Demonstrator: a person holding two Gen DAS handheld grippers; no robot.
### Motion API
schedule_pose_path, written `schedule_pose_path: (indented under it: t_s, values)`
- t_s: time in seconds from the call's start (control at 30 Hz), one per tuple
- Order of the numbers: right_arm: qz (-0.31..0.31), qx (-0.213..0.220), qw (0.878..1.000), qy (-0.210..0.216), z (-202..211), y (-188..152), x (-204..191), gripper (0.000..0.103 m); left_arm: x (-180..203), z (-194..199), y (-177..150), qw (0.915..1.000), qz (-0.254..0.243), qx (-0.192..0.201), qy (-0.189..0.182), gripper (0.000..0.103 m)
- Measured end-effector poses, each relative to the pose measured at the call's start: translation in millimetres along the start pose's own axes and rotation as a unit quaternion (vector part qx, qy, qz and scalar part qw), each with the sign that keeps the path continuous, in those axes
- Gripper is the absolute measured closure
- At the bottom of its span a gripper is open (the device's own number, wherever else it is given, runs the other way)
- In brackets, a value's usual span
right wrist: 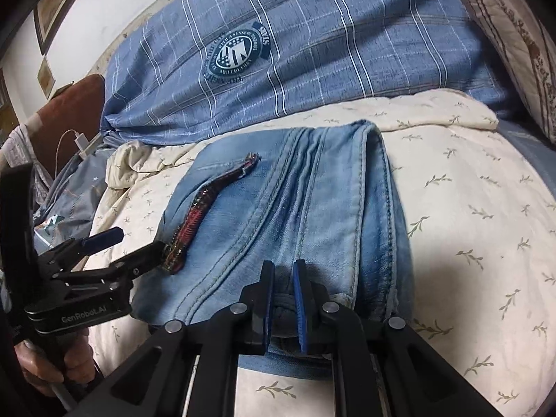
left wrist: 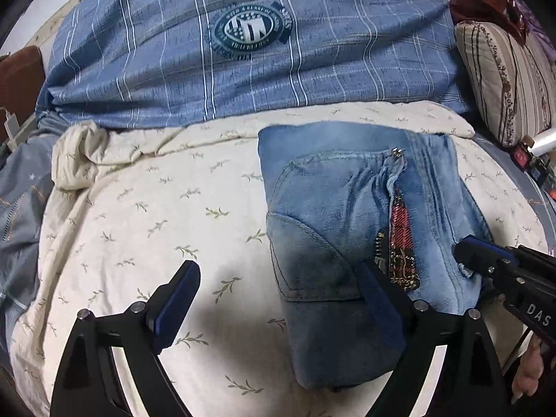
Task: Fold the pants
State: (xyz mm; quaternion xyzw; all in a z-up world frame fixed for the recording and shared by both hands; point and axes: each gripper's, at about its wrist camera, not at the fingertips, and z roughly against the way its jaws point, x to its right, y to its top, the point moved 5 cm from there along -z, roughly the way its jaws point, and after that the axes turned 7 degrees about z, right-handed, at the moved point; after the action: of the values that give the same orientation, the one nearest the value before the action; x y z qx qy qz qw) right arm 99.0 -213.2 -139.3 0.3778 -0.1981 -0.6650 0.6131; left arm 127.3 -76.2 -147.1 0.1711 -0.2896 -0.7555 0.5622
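**Folded jeans on bed, both grippers at near edge**

Bed (left wrist: 139, 208) covered by cream leaf-print sheet; blue plaid duvet (left wrist: 243, 52) bunched along far side, striped pillow (left wrist: 504, 80) at right. Folded jeans (left wrist: 330, 208) lying flat on sheet, red plaid pocket trim (right wrist: 198, 215) facing up. Left gripper (left wrist: 281, 299) spread wide, one finger over bare sheet, other against jeans' near left part. Right gripper (right wrist: 283, 299) narrow, fingers pinched on bunched denim at near edge. Hand (right wrist: 45, 365) visible under left gripper's handle.
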Motion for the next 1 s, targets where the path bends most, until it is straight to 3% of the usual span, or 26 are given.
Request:
schedule_pose_path:
  t_s: [0.2,0.7,1.0]
  values:
    - [-0.019,-0.007,0.999,0.029,-3.3,-1.6,7.0,0.089,-4.7,-8.1,-1.1,0.9997,0.016,-0.008,-0.014,0.007]
    - [-0.036,-0.031,0.997,0.064,-8.4,0.4,13.8,0.089,5.1,1.1,-9.8,0.997,-0.035,0.064,0.026,0.007]
    - [-0.027,-0.038,0.997,0.068,-10.0,1.4,13.2,0.089,0.7,-1.7,-12.3,0.9984,-0.008,0.051,0.024,0.007]
